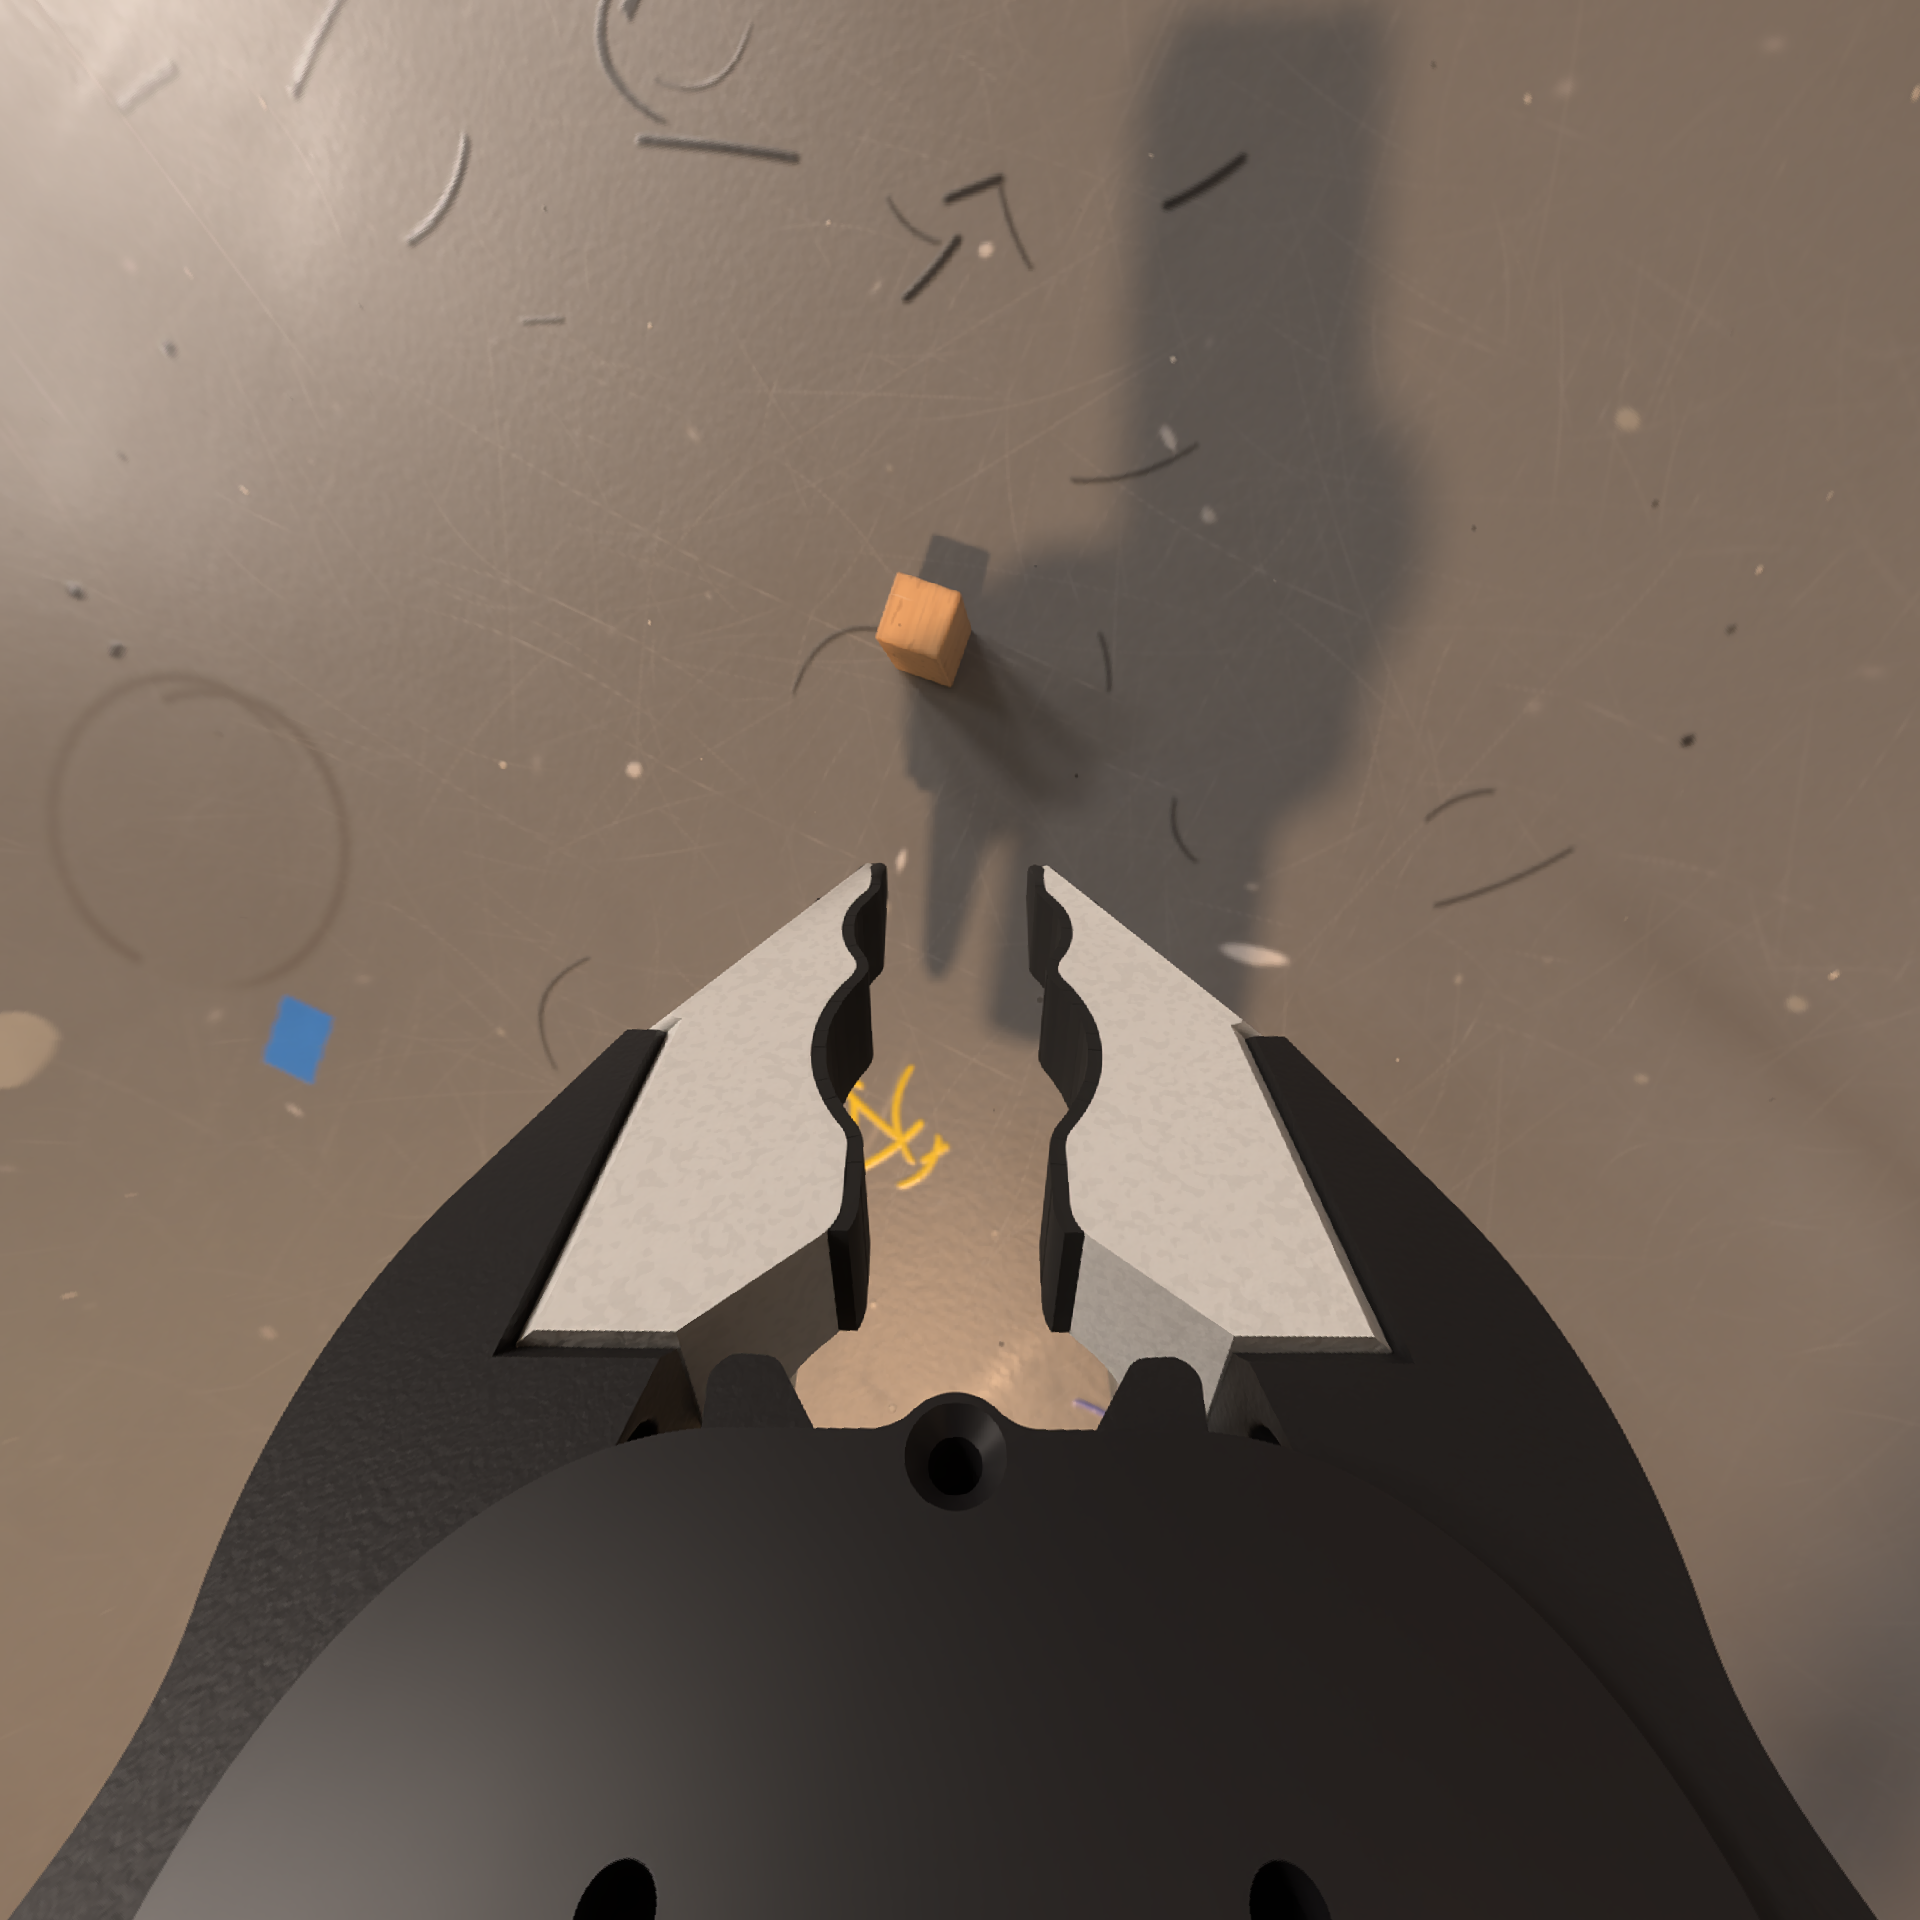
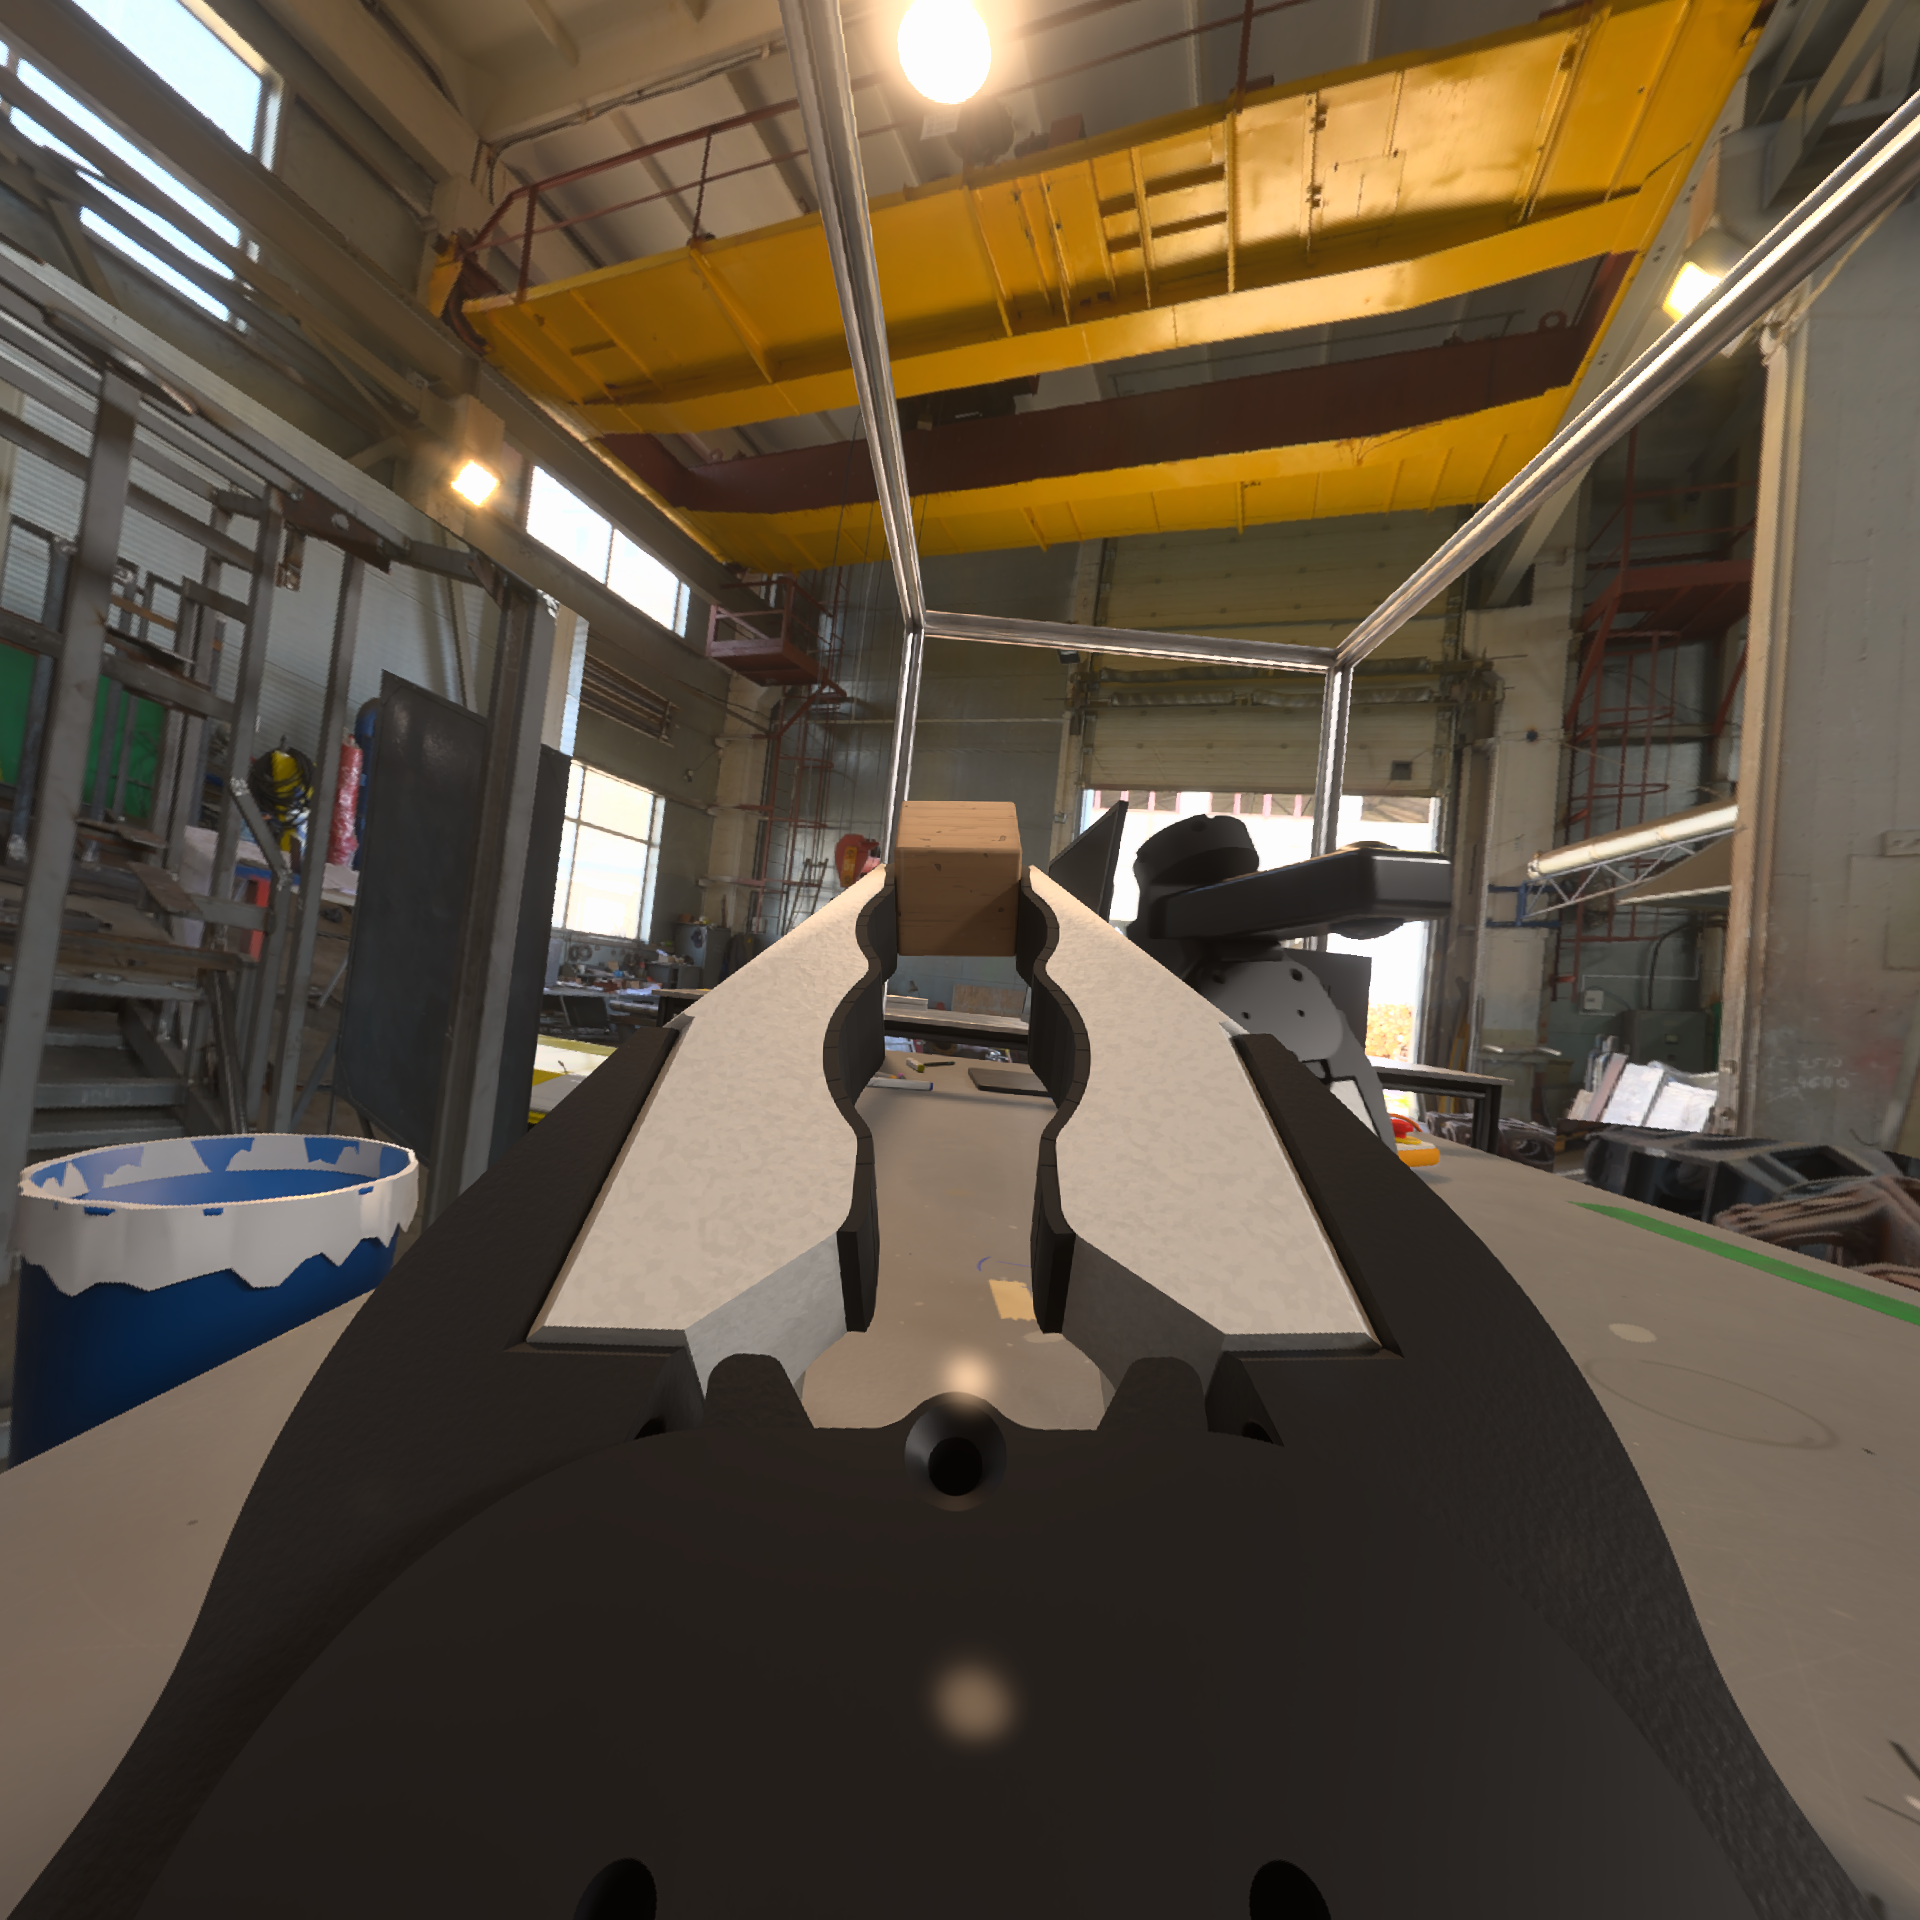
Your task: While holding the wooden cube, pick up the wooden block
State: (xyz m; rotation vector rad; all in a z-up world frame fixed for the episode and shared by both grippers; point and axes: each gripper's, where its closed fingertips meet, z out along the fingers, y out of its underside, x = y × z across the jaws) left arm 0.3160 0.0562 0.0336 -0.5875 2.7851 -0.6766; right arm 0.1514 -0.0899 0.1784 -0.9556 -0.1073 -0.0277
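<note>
In the left wrist view, a small orange-brown wooden block lies on the scratched grey-brown table, ahead of and below my left gripper. The left gripper's jaws stand apart with nothing between them; it hangs above the table, short of the block. In the right wrist view, my right gripper is shut on a light wooden cube, pinched between the fingertips and held level above the table. The left gripper shows beyond it at the right, pointing down.
A blue bucket with a white torn paper rim stands at the table's left edge. A green tape stripe runs along the right side. A small blue patch and yellow scribbles mark the table. A metal frame rises overhead.
</note>
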